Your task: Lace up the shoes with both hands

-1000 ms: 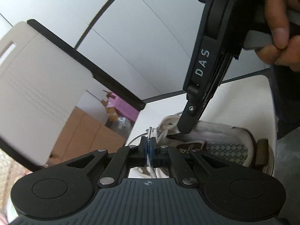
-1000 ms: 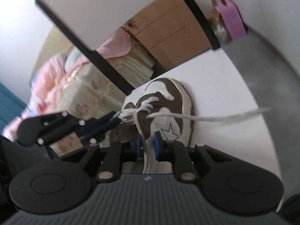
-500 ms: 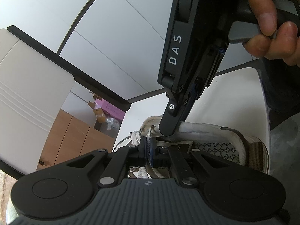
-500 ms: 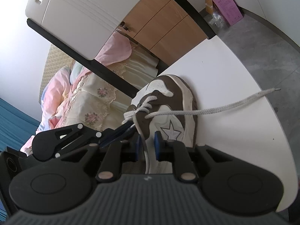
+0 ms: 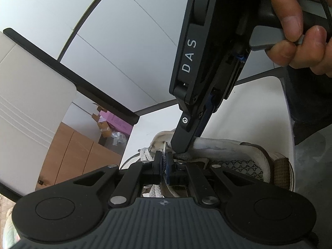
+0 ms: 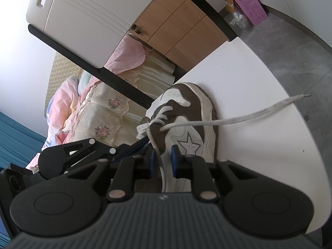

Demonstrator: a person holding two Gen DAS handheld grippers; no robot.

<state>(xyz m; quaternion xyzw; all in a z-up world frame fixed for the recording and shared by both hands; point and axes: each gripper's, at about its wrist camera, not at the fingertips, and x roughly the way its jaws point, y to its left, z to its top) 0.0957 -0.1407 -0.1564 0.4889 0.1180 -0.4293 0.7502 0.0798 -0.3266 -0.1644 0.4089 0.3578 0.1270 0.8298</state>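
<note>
A bedroom in a home. A bed (image 6: 87, 112) is lying behind the white table (image 6: 238, 78), carrying a pink quilt (image 6: 62, 108) and a lace-edged floral cover (image 6: 108, 116). Wooden cabinets (image 6: 182, 27) are standing against the wall, and a pink carton (image 6: 247, 2) is sitting beside clear plastic wrapping on the grey floor (image 6: 290, 37).

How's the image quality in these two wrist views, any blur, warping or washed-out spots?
Left wrist view: sharp, though the lens bends the straight wall seams into arcs; the right gripper looms dark against the bright wall. Right wrist view: sharp on the shoe and lace, the table edge curves strongly, and the wall at left is washed out pale.
</note>
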